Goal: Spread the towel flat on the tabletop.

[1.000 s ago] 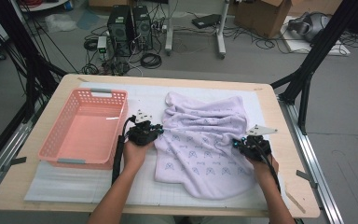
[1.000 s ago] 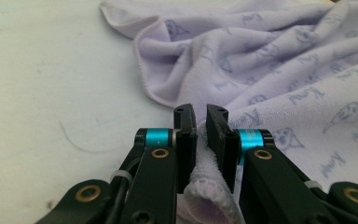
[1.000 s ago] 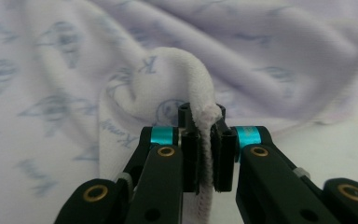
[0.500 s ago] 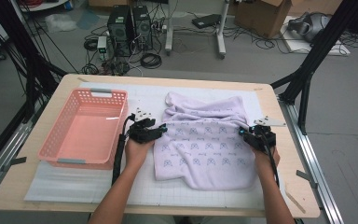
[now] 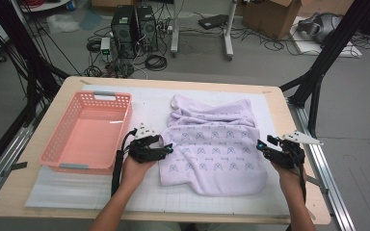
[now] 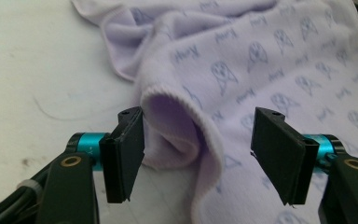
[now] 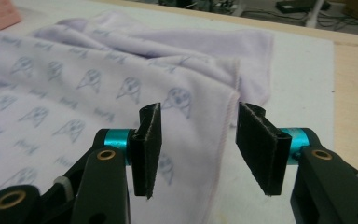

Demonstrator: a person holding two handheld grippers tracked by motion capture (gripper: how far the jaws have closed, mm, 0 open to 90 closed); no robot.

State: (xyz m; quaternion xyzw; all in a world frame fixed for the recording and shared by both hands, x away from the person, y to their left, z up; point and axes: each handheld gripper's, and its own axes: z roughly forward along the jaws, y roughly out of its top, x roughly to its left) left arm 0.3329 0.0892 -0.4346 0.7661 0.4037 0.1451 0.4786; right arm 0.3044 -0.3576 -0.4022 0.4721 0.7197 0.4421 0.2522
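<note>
Two open grippers, left (image 6: 198, 156) and right (image 7: 196, 149), each straddling, seemingly ungripped, an edge of the soft, limp lilac printed fleece blanket (image 5: 217, 144); pinch hems.

Left hand-held gripper (image 6: 200, 154) open-jawed, right hand-held gripper (image 7: 196, 149) likewise

Over the last second the right tool (image 5: 264, 146) moved from the towel's (image 5: 214, 151) near right corner to its right edge, farther from the basket (image 5: 89, 130). The towel's near right part was drawn flatter. The left tool (image 5: 166, 148) barely shifted.
</note>
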